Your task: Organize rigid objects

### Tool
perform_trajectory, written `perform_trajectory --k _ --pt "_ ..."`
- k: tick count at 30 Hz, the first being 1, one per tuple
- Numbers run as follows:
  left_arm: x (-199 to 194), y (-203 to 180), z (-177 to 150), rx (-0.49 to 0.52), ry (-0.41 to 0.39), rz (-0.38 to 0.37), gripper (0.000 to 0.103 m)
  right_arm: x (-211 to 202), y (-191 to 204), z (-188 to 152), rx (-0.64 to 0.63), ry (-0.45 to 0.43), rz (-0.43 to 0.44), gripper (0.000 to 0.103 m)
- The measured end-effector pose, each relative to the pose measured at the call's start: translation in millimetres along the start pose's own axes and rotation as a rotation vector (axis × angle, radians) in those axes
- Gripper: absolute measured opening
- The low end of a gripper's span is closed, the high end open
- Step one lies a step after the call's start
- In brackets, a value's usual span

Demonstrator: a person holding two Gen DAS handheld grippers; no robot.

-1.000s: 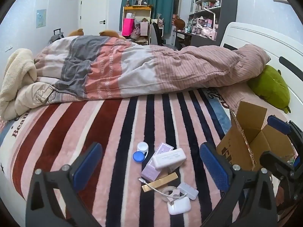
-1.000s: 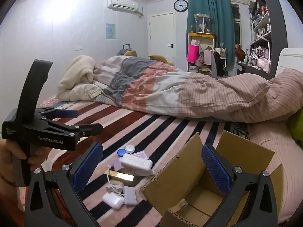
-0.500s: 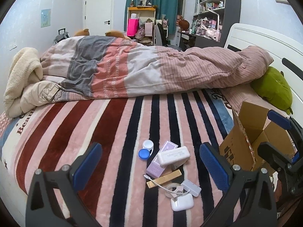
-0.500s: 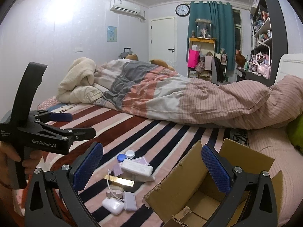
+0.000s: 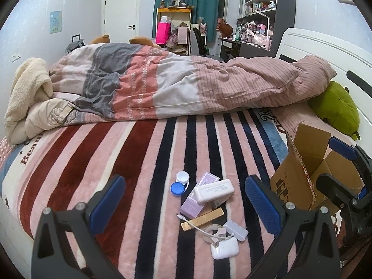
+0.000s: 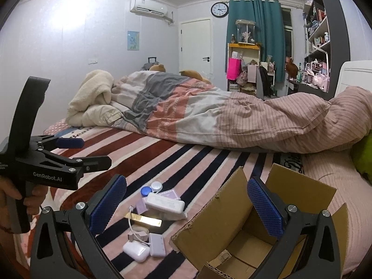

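Note:
A cluster of small items lies on the striped blanket: a blue-and-white contact lens case (image 5: 179,183), a white rectangular case (image 5: 214,190) on a lilac box (image 5: 197,200), a gold bar (image 5: 202,218), a white earbuds case (image 5: 224,248) with cable, and a lilac adapter (image 5: 235,230). An open cardboard box (image 6: 251,230) stands to their right. My left gripper (image 5: 183,204) is open and empty above the cluster. My right gripper (image 6: 186,207) is open and empty, between the cluster and the box. The left gripper also shows in the right wrist view (image 6: 88,153).
A rumpled quilt (image 5: 176,86) lies across the far side of the bed. A cream blanket (image 5: 25,93) is bunched at the far left. A green plush pillow (image 5: 334,107) sits by the white headboard on the right, behind the box.
Both grippers have pulled back and risen slightly, so the items look a little farther away. Both stay open, and no item has moved.

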State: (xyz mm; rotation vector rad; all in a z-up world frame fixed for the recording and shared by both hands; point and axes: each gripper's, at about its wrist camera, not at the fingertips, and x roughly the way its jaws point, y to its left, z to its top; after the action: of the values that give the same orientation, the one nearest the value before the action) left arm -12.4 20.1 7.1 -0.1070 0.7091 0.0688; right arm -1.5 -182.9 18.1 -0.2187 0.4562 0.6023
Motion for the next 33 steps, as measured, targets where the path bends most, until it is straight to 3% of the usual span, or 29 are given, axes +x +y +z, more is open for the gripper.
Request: perform_trajectory --k 33 --pt "-2.3 3.3 0.6 0.004 -0.013 0.009 0.102 -5.0 0.0 3.6 0.004 -0.003 0.007 0.103"
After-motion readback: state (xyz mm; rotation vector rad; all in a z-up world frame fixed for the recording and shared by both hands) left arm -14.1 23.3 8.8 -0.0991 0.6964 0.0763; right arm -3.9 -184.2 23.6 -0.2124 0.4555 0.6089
